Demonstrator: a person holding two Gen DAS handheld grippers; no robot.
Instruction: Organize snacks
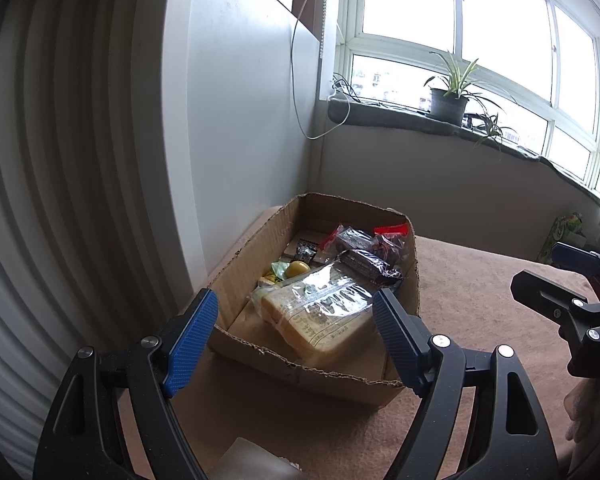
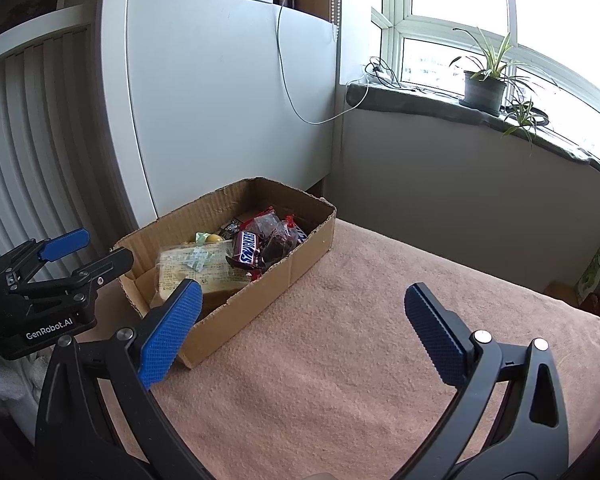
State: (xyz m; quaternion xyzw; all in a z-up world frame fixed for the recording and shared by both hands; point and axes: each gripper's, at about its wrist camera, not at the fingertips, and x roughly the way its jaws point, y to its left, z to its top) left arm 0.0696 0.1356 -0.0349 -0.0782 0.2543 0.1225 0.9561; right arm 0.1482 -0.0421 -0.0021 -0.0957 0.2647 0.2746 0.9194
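An open cardboard box [image 1: 410, 292] [image 2: 260, 300] stands on a pink cloth-covered table [image 2: 360, 352]. It holds a bag of sliced bread [image 1: 320, 320] [image 2: 196, 268], a Snickers bar [image 2: 247, 249] [image 1: 370, 266], dark snacks in red-edged wrappers [image 1: 356, 240] [image 2: 274, 236] and a small yellow round item [image 1: 298, 268]. My left gripper [image 1: 294, 342] is open and empty, hovering before the box's near side. My right gripper [image 2: 302, 332] is open and empty, over the bare cloth to the right of the box.
A white cabinet [image 2: 220, 100] and a ribbed white panel [image 1: 60, 160] stand behind the box. A windowsill with a potted plant [image 1: 448, 96] runs along the back. A green package [image 2: 598, 272] stands beyond the table's far right edge.
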